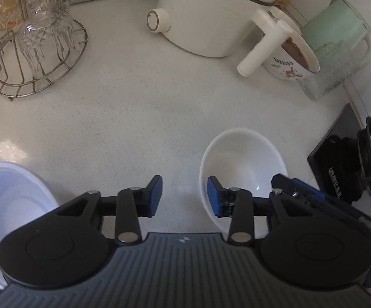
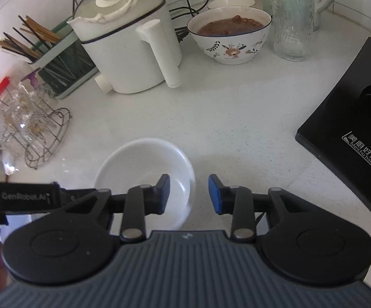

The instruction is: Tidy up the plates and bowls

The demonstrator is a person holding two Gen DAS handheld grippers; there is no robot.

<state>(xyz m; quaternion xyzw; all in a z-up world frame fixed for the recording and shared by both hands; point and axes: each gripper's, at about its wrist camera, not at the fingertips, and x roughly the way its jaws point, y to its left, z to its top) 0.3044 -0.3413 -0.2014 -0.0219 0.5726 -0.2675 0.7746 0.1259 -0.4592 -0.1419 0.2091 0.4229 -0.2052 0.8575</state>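
White bowl (image 2: 144,177) sits empty on the speckled surface (image 2: 224,118), under both tools | left gripper (image 1: 184,196) spread, holding nothing, right pad over the bowl's rim | right gripper (image 2: 189,195) spread too (left pad above the bowl's inside) | second pale bowl (image 1: 11,205) at left | farther: kettle (image 2: 131,48), patterned bowl (image 2: 230,38) of brown food.

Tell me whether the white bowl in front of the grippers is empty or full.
Empty. The white bowl stands upright on the counter, and its bare white inside shows in both wrist views, unlike the patterned bowl holding brown food.
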